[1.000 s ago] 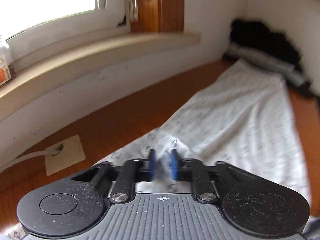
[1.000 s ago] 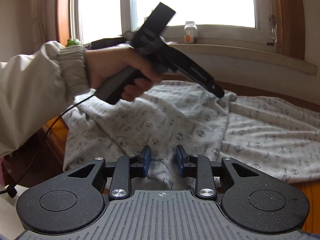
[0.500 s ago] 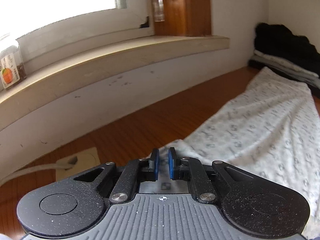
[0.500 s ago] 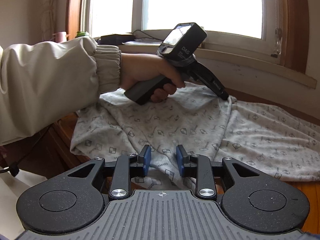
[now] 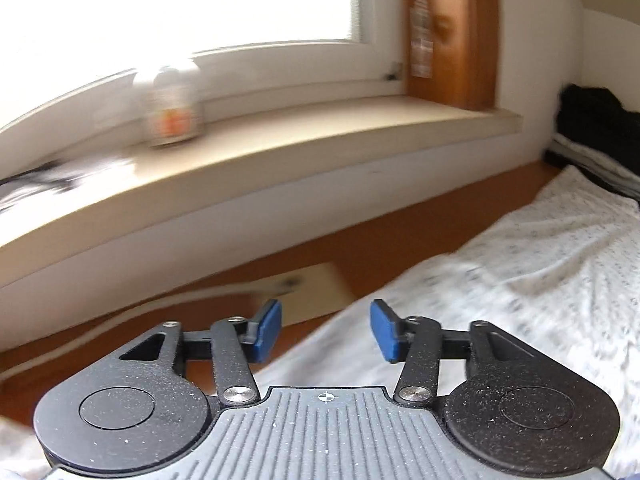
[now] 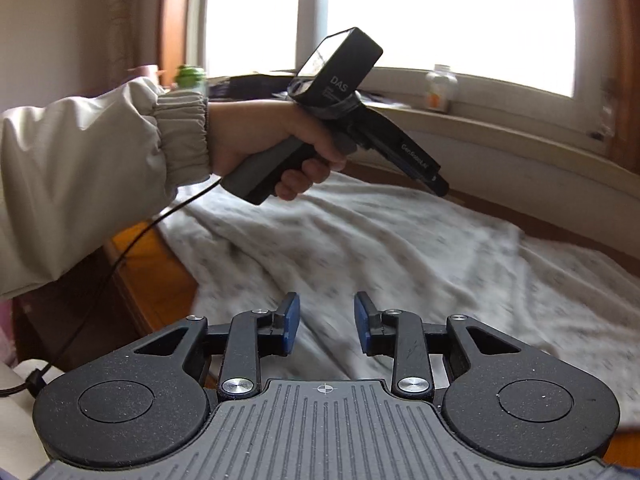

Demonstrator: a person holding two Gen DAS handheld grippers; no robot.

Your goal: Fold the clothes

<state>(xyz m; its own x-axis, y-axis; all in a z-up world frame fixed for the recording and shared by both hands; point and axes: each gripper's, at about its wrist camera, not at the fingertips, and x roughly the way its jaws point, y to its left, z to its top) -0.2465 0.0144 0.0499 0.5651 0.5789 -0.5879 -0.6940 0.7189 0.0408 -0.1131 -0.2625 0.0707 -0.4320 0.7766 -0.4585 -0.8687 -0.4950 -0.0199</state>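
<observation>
1. Left wrist view: the left gripper point(image 5: 326, 330) is spread wide and holds nothing, above the near edge of the patterned cloth point(image 5: 520, 280).
2. Right wrist view: the right gripper point(image 6: 326, 324) is partly open and empty, over the same cloth point(image 6: 380, 248).
3. The cloth lies on the wooden table point(image 5: 360, 240), its long axis running along the windowsill point(image 5: 280, 152) toward a dark pile of clothes point(image 5: 600, 128).
</observation>
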